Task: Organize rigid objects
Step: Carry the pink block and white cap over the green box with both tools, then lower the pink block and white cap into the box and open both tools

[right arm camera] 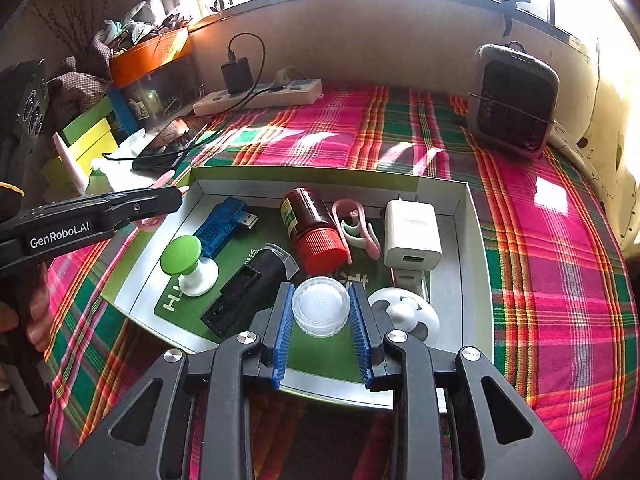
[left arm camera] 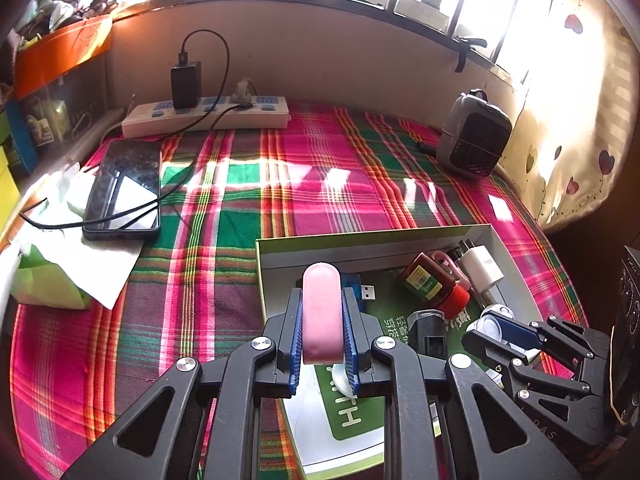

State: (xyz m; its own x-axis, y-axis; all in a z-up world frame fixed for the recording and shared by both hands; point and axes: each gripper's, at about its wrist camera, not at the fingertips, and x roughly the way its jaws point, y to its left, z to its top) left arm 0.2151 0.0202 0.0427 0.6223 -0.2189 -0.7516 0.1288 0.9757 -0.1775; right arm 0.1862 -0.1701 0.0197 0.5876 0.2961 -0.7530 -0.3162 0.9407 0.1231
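sorting is mid-way: left gripper has its jaws clamped on a pink clip above the box edge, right gripper grips a clear round lid over the box's green floor. next, probably, lowering each into a free spot.

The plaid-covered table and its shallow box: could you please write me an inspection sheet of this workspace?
Surface: pink-green plaid cloth.
Job's things: shallow cardboard box holds red-capped brown bottle, white charger cube, blue USB stick.
Clutter: black phone, crumpled tissue.
Grippers: left claw shut on pink flat clip; right claw shut on clear round lid.
Cables: black cable across phone.
Surroundings: white power strip, grey fan heater.
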